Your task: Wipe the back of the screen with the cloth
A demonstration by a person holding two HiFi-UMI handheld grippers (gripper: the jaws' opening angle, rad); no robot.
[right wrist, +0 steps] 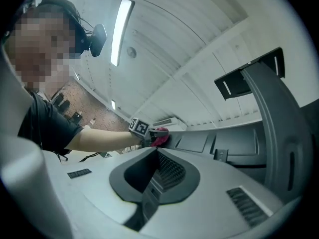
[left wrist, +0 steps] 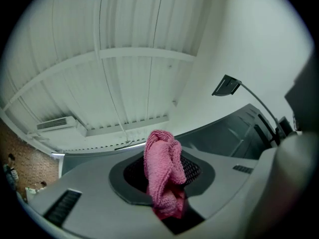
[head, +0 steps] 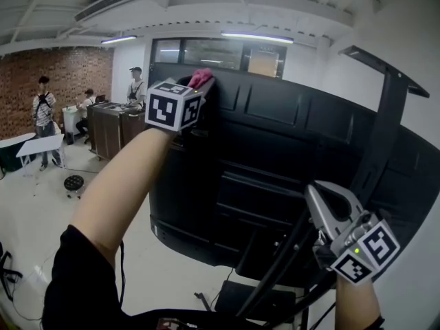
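The left gripper (head: 204, 86) squeezes the pink cloth (left wrist: 163, 177) at the screen (head: 295, 130) top. Press softly, wipe in long rows (the right gripper (right wrist: 154, 180) is closed, empty).

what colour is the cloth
Pink. The cloth shows best in the left gripper view.

Off to your left, people (head: 43, 106) gather by a dark brown counter (head: 110, 128) before the red brick wall (head: 69, 71), long fluorescent ceiling tube (head: 256, 38) glowing overhead.
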